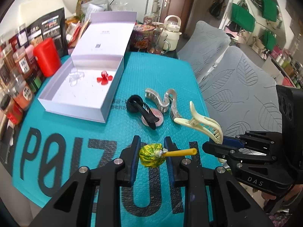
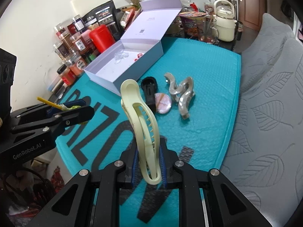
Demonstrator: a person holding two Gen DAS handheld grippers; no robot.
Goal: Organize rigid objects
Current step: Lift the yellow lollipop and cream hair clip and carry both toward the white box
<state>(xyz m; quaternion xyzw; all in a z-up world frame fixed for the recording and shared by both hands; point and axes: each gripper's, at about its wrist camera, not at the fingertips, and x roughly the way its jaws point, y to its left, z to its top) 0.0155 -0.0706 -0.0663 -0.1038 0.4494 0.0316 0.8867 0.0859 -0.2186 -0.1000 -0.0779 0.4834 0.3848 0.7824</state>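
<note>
Teal bubble-textured plastic mat (image 1: pixel 106 132): dimpled, slight sheen. White matt cardboard box (image 1: pixel 83 102): smooth. Cream hair claw clip (image 2: pixel 144 132): smooth plastic, semi-gloss. Yellow-green lollipop wrapper (image 1: pixel 151 155): crinkled, glossy foil. Pearly wavy claw clip (image 1: pixel 166 102): glossy plastic. Grey quilted cloth (image 1: pixel 242 94): matt, leaf-stitched.

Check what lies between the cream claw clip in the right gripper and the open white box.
The cream claw clip is clamped in the right gripper above the mat. The black clip lies on the mat near the white box, under the direct line; carried at this height, nothing visible blocks it.
</note>
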